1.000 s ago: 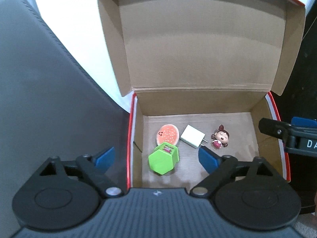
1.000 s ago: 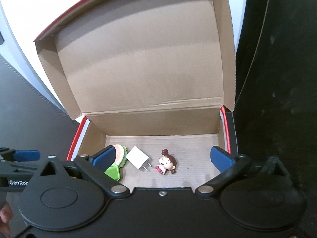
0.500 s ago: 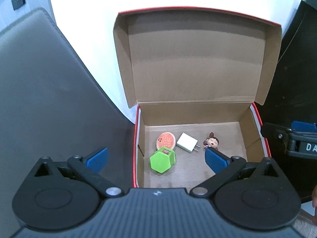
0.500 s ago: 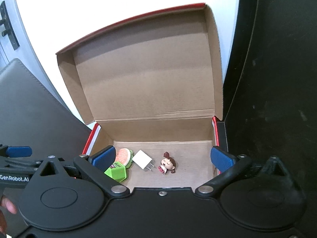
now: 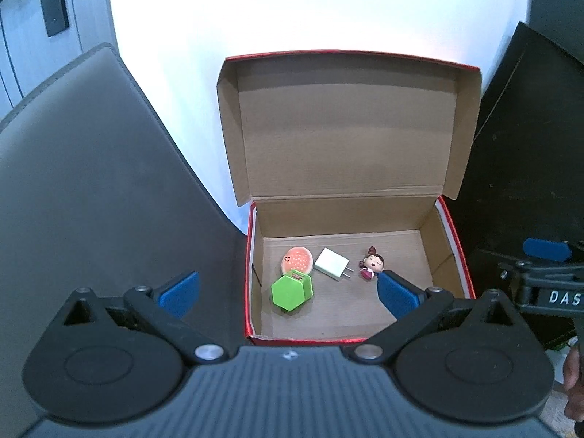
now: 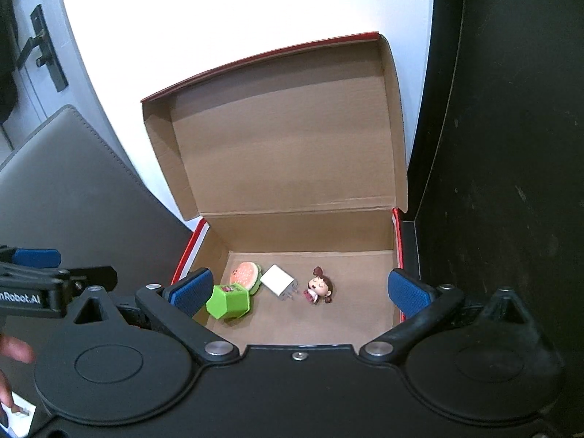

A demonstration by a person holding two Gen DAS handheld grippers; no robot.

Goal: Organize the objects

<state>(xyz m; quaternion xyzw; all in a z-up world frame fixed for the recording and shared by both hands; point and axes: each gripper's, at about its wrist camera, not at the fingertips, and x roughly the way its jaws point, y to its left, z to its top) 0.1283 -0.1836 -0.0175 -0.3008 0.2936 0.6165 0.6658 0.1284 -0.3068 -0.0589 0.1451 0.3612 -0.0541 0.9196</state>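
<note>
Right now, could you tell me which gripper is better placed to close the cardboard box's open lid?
Probably the right gripper: it faces the red-edged cardboard box squarely, jaws open across it, while the left gripper straddles the box's left wall.

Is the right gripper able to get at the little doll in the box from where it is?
Probably yes: the box lid stands open, the doll lies apart from the white charger, and the right gripper is open and empty.

L gripper is held level w/ blue pads spread wide, nothing between them. R gripper likewise: pads far apart, empty. Each shows side-on at the edge of the other's cam; a blurred bit of skin low left in the R view is prob. the left hand.
</note>
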